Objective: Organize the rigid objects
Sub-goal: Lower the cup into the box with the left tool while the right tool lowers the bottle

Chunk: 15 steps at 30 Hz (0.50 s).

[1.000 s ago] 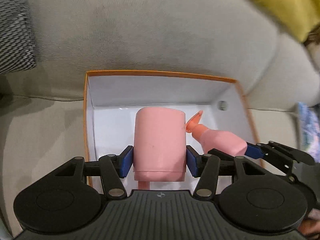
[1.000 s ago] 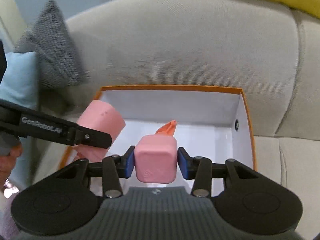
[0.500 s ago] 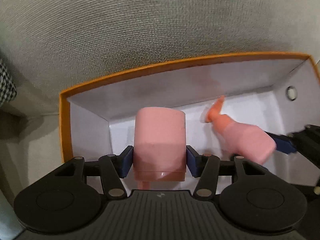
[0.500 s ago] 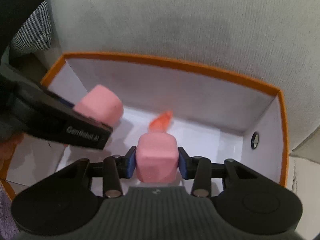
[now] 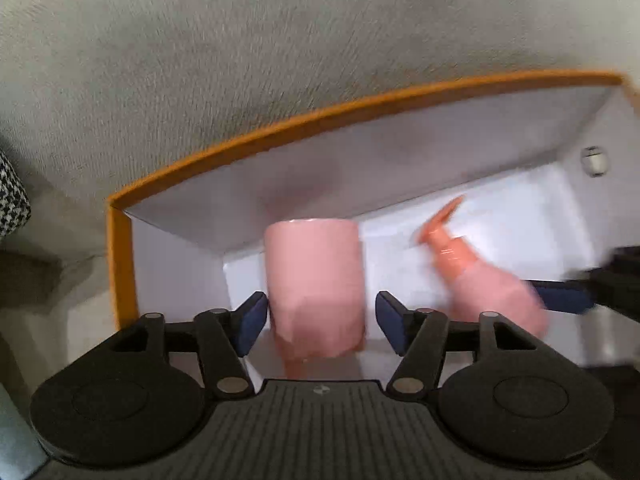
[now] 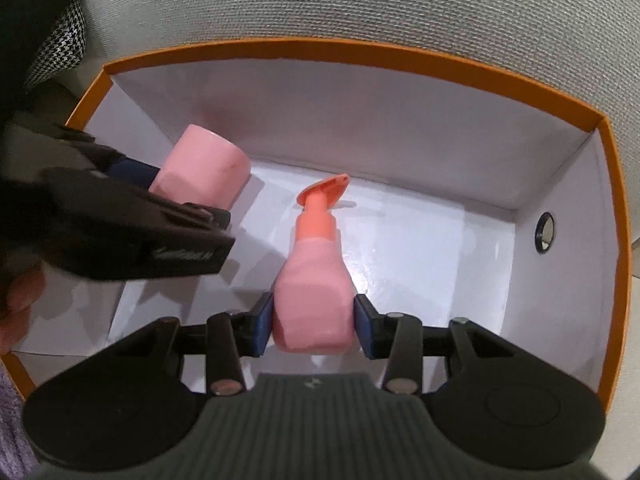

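Observation:
A white box with an orange rim (image 5: 248, 144) (image 6: 360, 50) sits on a grey sofa. Both grippers reach inside it. My left gripper (image 5: 320, 318) has its jaws spread a little wider than the pink cup (image 5: 316, 280) between them; small gaps show on both sides. The cup also shows at the box's left in the right wrist view (image 6: 204, 170). My right gripper (image 6: 314, 330) holds the pink pump bottle (image 6: 314, 292) by its base, orange nozzle pointing away, low over the box floor. The bottle is blurred in the left wrist view (image 5: 480, 276).
The grey sofa backrest (image 6: 360, 0) rises right behind the box. A houndstooth cushion (image 6: 60, 52) lies to the left. A metal grommet (image 6: 545, 232) is in the box's right wall. Bare white floor (image 6: 440, 264) lies right of the bottle.
Both grippers have dropped deeper into the box. The left jaws have opened off the pink cup. The right gripper still holds the bottle, now near the floor.

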Tool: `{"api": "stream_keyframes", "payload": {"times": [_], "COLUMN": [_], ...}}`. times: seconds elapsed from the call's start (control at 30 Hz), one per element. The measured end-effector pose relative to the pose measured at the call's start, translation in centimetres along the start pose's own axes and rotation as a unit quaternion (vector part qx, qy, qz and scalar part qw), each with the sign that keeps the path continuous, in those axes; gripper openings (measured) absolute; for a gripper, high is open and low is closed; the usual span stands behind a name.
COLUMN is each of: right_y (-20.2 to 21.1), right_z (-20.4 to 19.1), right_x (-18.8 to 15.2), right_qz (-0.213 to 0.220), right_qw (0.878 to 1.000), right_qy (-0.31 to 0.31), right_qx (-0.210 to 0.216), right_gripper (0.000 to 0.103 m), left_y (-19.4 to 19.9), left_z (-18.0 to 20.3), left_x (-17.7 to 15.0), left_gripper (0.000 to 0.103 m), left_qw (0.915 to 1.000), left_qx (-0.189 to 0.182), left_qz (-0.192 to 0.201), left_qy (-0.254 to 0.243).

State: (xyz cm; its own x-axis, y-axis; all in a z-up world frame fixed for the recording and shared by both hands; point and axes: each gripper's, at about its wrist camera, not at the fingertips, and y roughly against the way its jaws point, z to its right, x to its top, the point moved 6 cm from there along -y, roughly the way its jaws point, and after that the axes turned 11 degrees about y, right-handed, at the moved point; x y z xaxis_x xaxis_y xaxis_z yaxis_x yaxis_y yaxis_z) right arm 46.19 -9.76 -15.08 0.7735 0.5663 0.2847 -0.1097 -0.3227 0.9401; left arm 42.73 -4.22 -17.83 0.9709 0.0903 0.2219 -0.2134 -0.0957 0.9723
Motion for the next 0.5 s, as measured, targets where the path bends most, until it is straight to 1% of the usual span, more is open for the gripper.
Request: {"api": "stream_keyframes", "payload": {"times": [0.03, 0.07, 0.1, 0.17, 0.2, 0.27, 0.3, 0.33, 0.37, 0.43, 0.5], "right_y": [-0.1, -0.1, -0.2, 0.0, -0.1, -0.2, -0.3, -0.4, -0.6, -1.0, -1.5], "right_z": [0.0, 0.0, 0.0, -0.4, -0.4, -0.5, -0.6, -0.8, -1.1, -1.7, -2.6], "right_x": [0.4, 0.5, 0.5, 0.6, 0.6, 0.8, 0.9, 1.1, 1.4, 1.9, 2.6], "right_qz": [-0.001, -0.003, -0.006, -0.010, -0.013, -0.011, -0.009, -0.007, -0.004, 0.000, 0.003], "right_qw": [1.000, 1.000, 1.000, 1.000, 1.000, 1.000, 1.000, 1.000, 1.000, 1.000, 0.999], "right_qy": [0.000, 0.003, 0.004, 0.002, -0.002, -0.010, -0.014, -0.018, -0.018, -0.019, -0.024], "right_qx": [-0.001, -0.005, -0.009, -0.009, -0.012, -0.017, -0.018, -0.020, -0.020, -0.014, -0.022], "right_gripper": [0.047, 0.047, 0.048, 0.049, 0.047, 0.047, 0.047, 0.047, 0.046, 0.046, 0.046], "left_y": [0.8, 2.0, 2.9, 5.2, 6.3, 7.8, 8.6, 9.0, 8.9, 8.4, 7.6], "left_z": [-0.1, -0.3, -0.5, -1.2, -1.9, -3.7, -4.5, -5.4, -6.6, -8.4, -9.1], "left_x": [-0.2, -0.5, -0.7, -1.1, -1.2, -1.7, -2.3, -2.7, -2.5, -2.9, -3.7], "left_gripper": [0.074, 0.076, 0.079, 0.080, 0.080, 0.072, 0.071, 0.065, 0.059, 0.057, 0.054], "left_qw": [0.9999, 0.9992, 0.9984, 0.9956, 0.9935, 0.9901, 0.9892, 0.9889, 0.9887, 0.9890, 0.9889], "left_qx": [-0.014, -0.036, -0.050, -0.075, -0.085, -0.093, -0.089, -0.082, -0.078, -0.079, -0.094], "left_qz": [0.006, 0.017, 0.026, 0.056, 0.075, 0.105, 0.114, 0.121, 0.123, 0.115, 0.093], "left_qy": [0.000, 0.002, 0.005, 0.010, 0.012, 0.017, 0.022, 0.029, 0.035, 0.049, 0.067]}}
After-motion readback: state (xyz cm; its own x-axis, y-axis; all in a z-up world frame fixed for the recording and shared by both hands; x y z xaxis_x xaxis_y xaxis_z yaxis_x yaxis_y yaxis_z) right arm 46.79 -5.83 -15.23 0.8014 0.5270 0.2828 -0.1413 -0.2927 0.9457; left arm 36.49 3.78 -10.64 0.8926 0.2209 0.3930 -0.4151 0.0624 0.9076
